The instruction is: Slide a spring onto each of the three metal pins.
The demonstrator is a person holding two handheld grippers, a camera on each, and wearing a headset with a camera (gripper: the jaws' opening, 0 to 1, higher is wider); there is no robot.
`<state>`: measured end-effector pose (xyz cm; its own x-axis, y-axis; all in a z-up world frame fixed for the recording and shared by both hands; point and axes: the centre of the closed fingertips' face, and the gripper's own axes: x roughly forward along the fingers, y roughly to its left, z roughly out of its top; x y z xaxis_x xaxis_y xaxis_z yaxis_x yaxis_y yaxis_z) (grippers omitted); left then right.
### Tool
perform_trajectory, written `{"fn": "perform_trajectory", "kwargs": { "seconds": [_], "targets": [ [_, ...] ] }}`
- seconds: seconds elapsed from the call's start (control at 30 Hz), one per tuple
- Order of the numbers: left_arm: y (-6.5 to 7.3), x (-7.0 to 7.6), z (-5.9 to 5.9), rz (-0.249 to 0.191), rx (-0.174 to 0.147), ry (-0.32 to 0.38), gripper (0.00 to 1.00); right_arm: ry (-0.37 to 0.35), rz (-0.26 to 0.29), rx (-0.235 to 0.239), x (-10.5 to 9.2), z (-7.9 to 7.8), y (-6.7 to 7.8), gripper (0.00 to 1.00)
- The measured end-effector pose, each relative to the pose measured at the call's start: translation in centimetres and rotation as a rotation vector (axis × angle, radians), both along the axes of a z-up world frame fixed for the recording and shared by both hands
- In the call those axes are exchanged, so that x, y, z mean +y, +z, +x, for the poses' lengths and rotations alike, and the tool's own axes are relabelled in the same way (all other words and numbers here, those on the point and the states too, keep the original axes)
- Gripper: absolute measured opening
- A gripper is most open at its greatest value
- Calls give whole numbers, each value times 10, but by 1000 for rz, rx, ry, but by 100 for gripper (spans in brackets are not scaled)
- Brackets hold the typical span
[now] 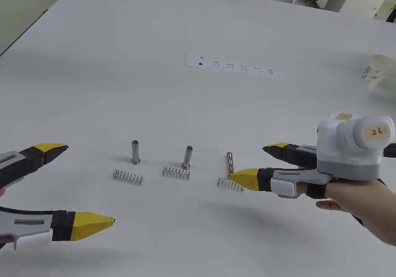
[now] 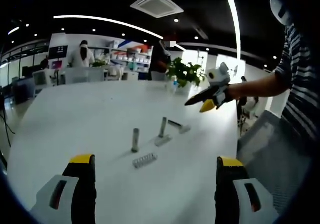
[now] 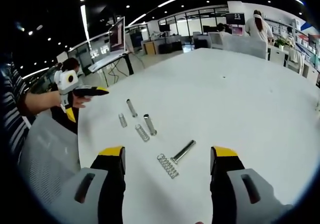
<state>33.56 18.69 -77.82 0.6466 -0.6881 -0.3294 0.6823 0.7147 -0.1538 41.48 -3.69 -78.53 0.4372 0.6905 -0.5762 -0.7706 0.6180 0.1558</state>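
**Worktop** (image 1: 185, 17): white. A power strip (image 1: 234, 65) lies flat at the far side, well apart from the work.

**Pins:** Three metal pins stand upright in a row across the head view: left pin (image 1: 135, 152), middle pin (image 1: 187, 157) and right pin (image 1: 229, 162). All three are bare, with no spring on any of them.

**Springs:** Each spring lies on its side just in front of its pin: left spring (image 1: 127, 177), middle spring (image 1: 176, 173) and right spring (image 1: 230, 183).

**Left tool** (image 1: 71, 187): Released, with jaws wide apart and nothing between them. It hovers at the left edge of the head view, well apart from the left pin. In its own view the left spring lies ahead of the yellow tips.

**Right tool** (image 1: 257, 162): Released and empty, held by a hand (image 1: 365, 203). Its nearer yellow tip sits just beside the right spring; I cannot tell whether they touch. In the right gripper view that spring and pin lie ahead, between the spread jaws.
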Motion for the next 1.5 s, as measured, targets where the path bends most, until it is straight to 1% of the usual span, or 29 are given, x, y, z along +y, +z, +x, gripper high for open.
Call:
{"fn": "perform_trajectory", "kwargs": {
  "seconds": [0.03, 0.07, 0.13, 0.17, 0.2, 0.27, 0.33, 0.43, 0.5, 0.53, 0.67, 0.73, 0.77, 0.83, 0.87, 0.97, 1.1, 1.13, 1.33, 1.5],
  "targets": [
    [0, 0, 0, -1, -1, 0, 98, -1, -9, 3, 0, 1, -1, 71],
    [1, 0, 0, -2, -2, 0, 98, 0, -12, 15, 0, 3, -3, 71],
    [2, -1, 1, -3, -4, -1, 98, -17, -18, 24, 0, 7, -4, 70],
    [2, -1, 1, -3, -4, -1, 97, -14, -18, 32, 1, 7, -5, 69],
    [2, -1, 1, -3, -5, -1, 97, -14, -24, 48, 1, 7, -6, 68],
    [2, -2, 0, -5, -5, -2, 97, -17, -32, 44, 3, 9, -7, 68],
    [3, -2, 0, -4, -6, -3, 97, -15, -47, 54, 4, 10, -8, 67],
    [2, -2, -1, -4, -6, -4, 97, -17, -54, 62, 5, 13, -9, 67],
    [3, -2, -1, -5, -8, -3, 97, -20, -59, 62, 6, 19, -10, 71],
    [3, -2, -1, -5, -9, -2, 97, -11, -68, 71, 7, 19, -11, 72],
    [3, -1, -2, -5, -9, 1, 97, -5, -93, 79, 9, 22, -17, 68],
    [3, 0, -2, -6, -8, 3, 97, -13, -113, 88, 9, 24, -21, 66],
    [2, 1, -1, -6, -8, 5, 97, -12, -112, 92, 10, 25, -22, 63],
    [2, 1, -2, -6, -6, 5, 97, -35, -127, 118, 9, 27, -26, 57],
    [1, 2, -2, -5, -5, 5, 97, -39, -128, 126, 9, 28, -27, 54],
    [1, 3, -4, -4, -4, 7, 97, -69, -130, 139, 9, 33, -29, 49],
    [1, 4, -5, -7, -3, 12, 97, -90, -134, 153, 9, 38, -31, 43],
    [1, 5, -5, -7, -4, 13, 97, -97, -138, 166, 9, 39, -32, 41],
    [0, 5, -5, -6, -2, 13, 97, -116, -159, 194, 11, 42, -37, 35],
    [1, 4, -5, -6, -3, 10, 97, -143, -163, 237, 13, 43, -45, 30]
  ]
}}
